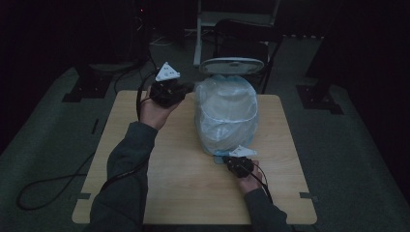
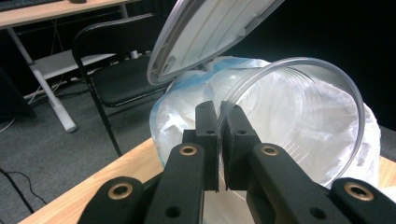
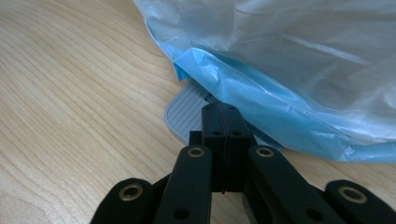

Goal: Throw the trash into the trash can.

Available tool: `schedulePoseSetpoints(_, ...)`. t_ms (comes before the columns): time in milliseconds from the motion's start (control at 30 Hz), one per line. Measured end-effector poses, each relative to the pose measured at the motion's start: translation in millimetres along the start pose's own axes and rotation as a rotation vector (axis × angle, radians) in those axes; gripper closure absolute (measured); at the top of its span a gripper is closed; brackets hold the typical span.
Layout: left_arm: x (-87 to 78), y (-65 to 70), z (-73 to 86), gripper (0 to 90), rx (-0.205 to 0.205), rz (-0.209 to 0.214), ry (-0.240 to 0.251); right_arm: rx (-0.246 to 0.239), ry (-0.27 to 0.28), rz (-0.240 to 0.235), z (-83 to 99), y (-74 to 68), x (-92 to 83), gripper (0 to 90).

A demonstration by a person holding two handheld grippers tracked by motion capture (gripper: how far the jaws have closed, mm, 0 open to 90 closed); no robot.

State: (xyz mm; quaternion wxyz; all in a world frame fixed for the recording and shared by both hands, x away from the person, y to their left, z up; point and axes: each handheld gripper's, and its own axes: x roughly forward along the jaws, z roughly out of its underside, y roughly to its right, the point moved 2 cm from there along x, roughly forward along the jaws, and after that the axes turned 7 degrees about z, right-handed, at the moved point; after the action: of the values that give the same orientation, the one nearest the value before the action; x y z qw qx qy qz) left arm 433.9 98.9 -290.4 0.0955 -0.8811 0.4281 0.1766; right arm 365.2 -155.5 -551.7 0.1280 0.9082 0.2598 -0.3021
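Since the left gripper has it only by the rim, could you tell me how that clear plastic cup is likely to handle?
The clear plastic cup looks thin-walled, so probably light and easily squashed. The left gripper pinches one spot of the rim, so it may flex or pivot. Its smooth, round wall suggests it could slip, or roll if laid down.

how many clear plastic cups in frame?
1. A clear plastic cup is pinched by its rim in the left gripper, held tilted over the open bagged bin. More may be hidden inside the bag.
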Motion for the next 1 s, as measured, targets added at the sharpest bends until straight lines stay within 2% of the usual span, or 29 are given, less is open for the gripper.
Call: schedulePoseSetpoints(1000,24.1,15.6,-9.6,87.3,0.017,0.062,-0.014,-0.002,0.0,0.0,0.1,0.4,0.1,90.0)
